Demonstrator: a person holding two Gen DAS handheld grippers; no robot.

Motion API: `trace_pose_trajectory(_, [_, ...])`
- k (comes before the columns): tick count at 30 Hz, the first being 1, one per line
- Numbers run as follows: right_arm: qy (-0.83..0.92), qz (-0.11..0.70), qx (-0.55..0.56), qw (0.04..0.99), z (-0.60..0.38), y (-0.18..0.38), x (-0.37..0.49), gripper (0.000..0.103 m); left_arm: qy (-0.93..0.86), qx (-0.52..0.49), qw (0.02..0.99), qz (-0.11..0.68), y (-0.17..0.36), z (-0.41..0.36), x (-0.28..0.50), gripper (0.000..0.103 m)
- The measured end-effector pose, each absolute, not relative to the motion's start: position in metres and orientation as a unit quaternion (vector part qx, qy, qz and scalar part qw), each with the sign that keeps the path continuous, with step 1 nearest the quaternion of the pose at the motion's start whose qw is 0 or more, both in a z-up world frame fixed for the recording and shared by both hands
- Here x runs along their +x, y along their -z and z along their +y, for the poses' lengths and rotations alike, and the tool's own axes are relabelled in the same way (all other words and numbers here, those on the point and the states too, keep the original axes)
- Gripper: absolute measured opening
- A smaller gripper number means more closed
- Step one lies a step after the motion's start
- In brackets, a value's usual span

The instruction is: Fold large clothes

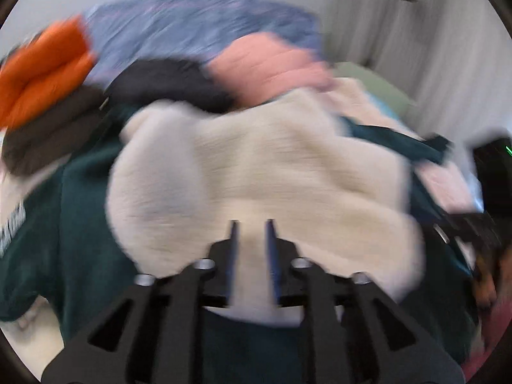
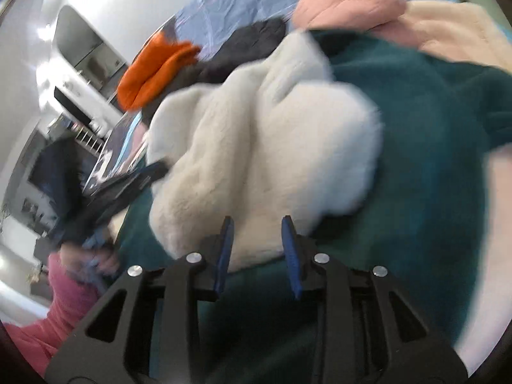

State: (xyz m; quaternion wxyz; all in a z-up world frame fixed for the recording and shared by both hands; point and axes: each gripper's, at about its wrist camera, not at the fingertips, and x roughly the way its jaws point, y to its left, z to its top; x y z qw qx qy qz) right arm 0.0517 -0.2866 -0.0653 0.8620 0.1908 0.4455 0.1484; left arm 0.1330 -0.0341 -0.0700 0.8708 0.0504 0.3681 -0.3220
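Motion blur smears everything, yet the cream fleece garment [image 1: 256, 176] lies bunched on the dark green sweatshirt [image 1: 73, 224], with left gripper [image 1: 252, 224] and right gripper [image 2: 257, 220] fingers released, apart, over its near edge.

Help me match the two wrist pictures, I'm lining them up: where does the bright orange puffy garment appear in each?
Left wrist: the bright orange puffy garment sits at the far upper left, beside the blue patterned bedspread.
Right wrist: it lies upper left of centre, below the bedspread.
Shared landmark: the cream fleece garment ahead of the jaws in both.
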Motion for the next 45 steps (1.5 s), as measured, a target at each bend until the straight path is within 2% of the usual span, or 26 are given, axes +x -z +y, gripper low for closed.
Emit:
trace_pose_trajectory(1, [-0.124,0.436,0.18,0.873,-0.297,0.06,0.047,0.045,0.343,0.063,0.868,0.354,0.064,-0.041,0.119,0.052])
trace_pose_trajectory(2, [-0.107,0.43,0.174,0.879,-0.303,0.059,0.046,0.052,0.371,0.091,0.864,0.328,0.056,-0.053,0.096,0.072])
trace_pose_trajectory(3, [-0.092,0.429,0.174,0.882,-0.311,0.061,0.046,0.052,0.39,0.117,0.861,0.303,0.052,-0.066,0.078,0.079])
trace_pose_trajectory(7, [-0.095,0.438,0.226,0.865,-0.324,0.069,0.038,0.051,0.392,0.241,0.84,0.288,0.069,-0.127,0.045,0.08])
trace_pose_trajectory(8, [-0.096,0.435,0.218,0.868,-0.321,0.066,0.037,0.051,0.365,0.284,0.837,0.292,0.081,-0.14,0.049,0.075])
trace_pose_trajectory(9, [-0.097,0.433,0.214,0.87,-0.317,0.064,0.039,0.051,0.346,0.307,0.835,0.297,0.09,-0.146,0.055,0.037])
trace_pose_trajectory(10, [-0.101,0.431,0.21,0.872,-0.317,0.062,0.039,0.051,0.335,0.309,0.832,0.316,0.094,-0.147,0.066,0.02])
trace_pose_trajectory(11, [-0.105,0.428,0.207,0.873,-0.319,0.061,0.044,0.052,0.338,0.272,0.833,0.344,0.088,-0.138,0.083,0.019])
trace_pose_trajectory(13, [-0.109,0.424,0.199,0.877,-0.317,0.061,0.05,0.053,0.327,0.228,0.851,0.343,0.06,-0.121,0.105,0.016])
trace_pose_trajectory(16, [-0.142,0.425,0.199,0.871,-0.309,0.056,0.06,0.056,0.293,0.217,0.889,0.277,-0.012,-0.098,0.125,0.012])
trace_pose_trajectory(18, [-0.2,0.431,0.227,0.85,-0.296,0.055,0.076,0.056,0.279,0.199,0.909,0.238,-0.067,-0.087,0.138,0.0])
trace_pose_trajectory(22, [-0.29,0.478,0.265,0.785,-0.249,0.072,0.129,0.057,0.279,0.18,0.925,0.184,-0.149,-0.085,0.133,0.0])
trace_pose_trajectory(26, [-0.259,0.557,0.272,0.741,-0.214,0.114,0.178,0.052,0.287,0.181,0.922,0.186,-0.155,-0.084,0.117,0.0])
trace_pose_trajectory(27, [-0.26,0.56,0.276,0.737,-0.213,0.117,0.179,0.052,0.294,0.175,0.918,0.202,-0.144,-0.08,0.116,0.004])
trace_pose_trajectory(28, [-0.27,0.555,0.278,0.736,-0.214,0.118,0.175,0.052,0.295,0.174,0.914,0.216,-0.133,-0.083,0.122,0.013])
trace_pose_trajectory(30, [-0.27,0.551,0.268,0.743,-0.221,0.119,0.164,0.052,0.297,0.175,0.906,0.245,-0.098,-0.068,0.118,0.07])
trace_pose_trajectory(31, [-0.262,0.551,0.264,0.747,-0.229,0.119,0.155,0.052,0.302,0.172,0.903,0.255,-0.081,-0.06,0.117,0.075])
trace_pose_trajectory(34, [-0.229,0.544,0.234,0.773,-0.253,0.114,0.13,0.056,0.346,0.163,0.872,0.304,-0.021,-0.045,0.111,0.079])
trace_pose_trajectory(35, [-0.218,0.539,0.223,0.782,-0.259,0.111,0.124,0.056,0.362,0.159,0.864,0.313,0.0,-0.044,0.106,0.083])
trace_pose_trajectory(38, [-0.202,0.526,0.221,0.796,-0.276,0.104,0.102,0.056,0.394,0.172,0.843,0.323,0.039,-0.053,0.092,0.086])
trace_pose_trajectory(40, [-0.197,0.52,0.22,0.801,-0.278,0.099,0.096,0.057,0.385,0.216,0.842,0.311,0.059,-0.068,0.088,0.086])
trace_pose_trajectory(41, [-0.197,0.52,0.216,0.803,-0.276,0.098,0.095,0.059,0.374,0.231,0.842,0.311,0.066,-0.074,0.091,0.085])
trace_pose_trajectory(43, [-0.197,0.519,0.209,0.805,-0.271,0.096,0.092,0.061,0.35,0.245,0.843,0.327,0.075,-0.085,0.108,0.021])
trace_pose_trajectory(44, [-0.197,0.519,0.206,0.806,-0.268,0.096,0.091,0.061,0.336,0.224,0.844,0.353,0.071,-0.085,0.127,0.014])
trace_pose_trajectory(45, [-0.202,0.521,0.204,0.804,-0.266,0.093,0.094,0.062,0.324,0.2,0.855,0.352,0.057,-0.083,0.139,0.012])
